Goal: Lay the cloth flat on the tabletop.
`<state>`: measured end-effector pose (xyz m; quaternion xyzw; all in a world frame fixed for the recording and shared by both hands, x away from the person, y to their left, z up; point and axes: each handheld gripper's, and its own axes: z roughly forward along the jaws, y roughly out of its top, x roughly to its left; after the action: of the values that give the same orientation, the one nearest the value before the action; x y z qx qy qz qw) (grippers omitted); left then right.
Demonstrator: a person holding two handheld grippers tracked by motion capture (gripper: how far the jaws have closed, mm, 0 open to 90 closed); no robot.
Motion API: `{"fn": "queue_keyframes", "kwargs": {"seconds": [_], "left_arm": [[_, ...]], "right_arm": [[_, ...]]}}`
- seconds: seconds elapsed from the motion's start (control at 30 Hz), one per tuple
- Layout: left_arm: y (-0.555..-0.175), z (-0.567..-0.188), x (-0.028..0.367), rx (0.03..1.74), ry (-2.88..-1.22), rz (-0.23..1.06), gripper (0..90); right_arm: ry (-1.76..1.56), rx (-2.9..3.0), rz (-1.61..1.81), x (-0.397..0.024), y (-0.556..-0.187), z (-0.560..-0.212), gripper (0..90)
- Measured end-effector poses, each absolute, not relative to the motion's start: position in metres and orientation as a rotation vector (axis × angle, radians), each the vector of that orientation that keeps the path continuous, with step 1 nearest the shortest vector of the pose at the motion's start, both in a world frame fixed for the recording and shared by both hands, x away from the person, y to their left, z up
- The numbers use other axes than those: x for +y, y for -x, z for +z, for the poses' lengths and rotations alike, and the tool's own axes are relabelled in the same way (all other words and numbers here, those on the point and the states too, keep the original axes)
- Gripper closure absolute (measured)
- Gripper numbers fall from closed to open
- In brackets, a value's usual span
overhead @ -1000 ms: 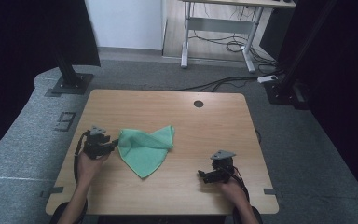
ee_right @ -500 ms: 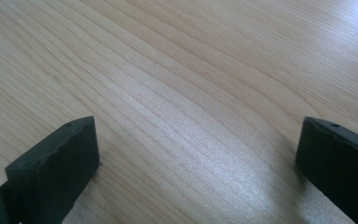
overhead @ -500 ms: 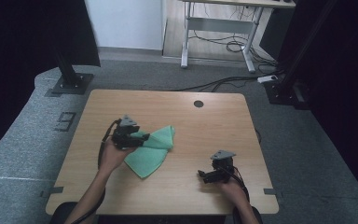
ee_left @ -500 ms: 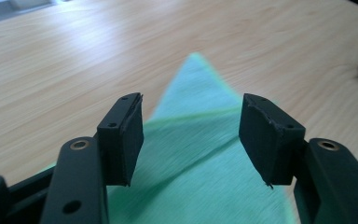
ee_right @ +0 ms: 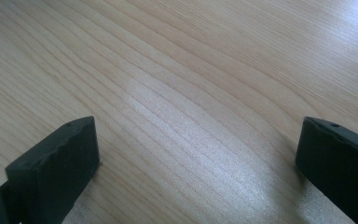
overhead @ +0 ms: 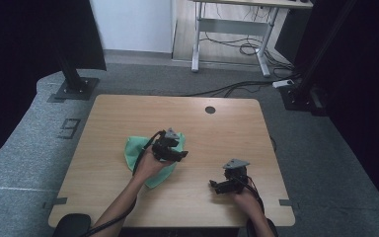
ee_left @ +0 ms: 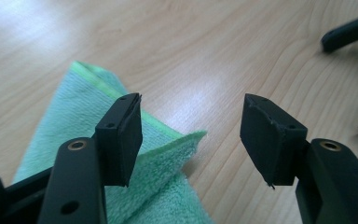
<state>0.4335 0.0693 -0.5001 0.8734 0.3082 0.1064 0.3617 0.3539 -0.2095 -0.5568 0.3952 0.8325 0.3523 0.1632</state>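
Note:
A green cloth (overhead: 134, 151) lies left of the middle of the wooden table (overhead: 128, 113), folded over on itself. My left gripper (overhead: 179, 154) hovers over the cloth's right part and points right. In the left gripper view its jaws (ee_left: 191, 126) stand apart above a folded corner of the cloth (ee_left: 168, 154); they have just been opening and nothing is pressed between them. My right gripper (overhead: 215, 186) rests near the front right of the table, pointing left. It stands open (ee_right: 196, 154) over bare wood.
A round cable hole (overhead: 210, 109) sits near the table's far edge. Beyond the table are a desk frame (overhead: 227, 34), floor cables (overhead: 237, 86) and black stand bases (overhead: 74, 89). The right gripper's jaw tips (ee_left: 349, 32) show ahead of the left one.
My left gripper has travelled right across the table, from the cloth's left corner to its right part. The cloth's left side has been folded over toward the right. The right gripper has stayed put.

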Motion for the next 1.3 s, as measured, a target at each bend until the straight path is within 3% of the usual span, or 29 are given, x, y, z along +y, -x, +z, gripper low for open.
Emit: {"fn": "queue_keyframes", "kwargs": {"seconds": [0.1,0.17,0.37,0.47,0.67,1.07,1.1,1.2,1.23,1.3], "left_arm": [[-0.436,-0.509,0.064,0.792,-2.295,0.285,39.7],[-0.436,-0.511,0.063,0.795,-2.311,0.295,44.9],[-0.438,-0.520,0.068,0.837,-2.340,0.324,84.7],[-0.440,-0.507,0.074,0.853,-2.288,0.335,88.0],[-0.446,-0.480,0.090,0.878,-2.215,0.389,88.5],[-0.482,-0.424,0.172,1.097,-2.012,0.601,87.7],[-0.485,-0.423,0.177,1.119,-2.001,0.614,84.2],[-0.490,-0.421,0.186,1.153,-1.984,0.646,60.7],[-0.491,-0.421,0.190,1.165,-1.976,0.656,60.7],[-0.490,-0.419,0.195,1.175,-1.964,0.662,46.3]], "right_arm": [[-1.126,2.374,1.005,-0.210,-0.354,-0.557,0.0],[-1.126,2.374,1.005,-0.210,-0.354,-0.557,0.0],[-1.127,2.375,1.005,-0.210,-0.354,-0.557,0.0],[-1.127,2.374,1.005,-0.210,-0.354,-0.557,0.0],[-1.124,2.374,1.005,-0.210,-0.354,-0.557,0.0],[-1.124,2.373,1.006,-0.210,-0.354,-0.557,0.0],[-1.124,2.373,1.006,-0.210,-0.354,-0.557,0.0],[-1.124,2.373,1.006,-0.210,-0.354,-0.557,0.0],[-1.124,2.373,1.006,-0.210,-0.354,-0.557,0.0],[-1.124,2.373,1.006,-0.210,-0.354,-0.557,0.0]]}}
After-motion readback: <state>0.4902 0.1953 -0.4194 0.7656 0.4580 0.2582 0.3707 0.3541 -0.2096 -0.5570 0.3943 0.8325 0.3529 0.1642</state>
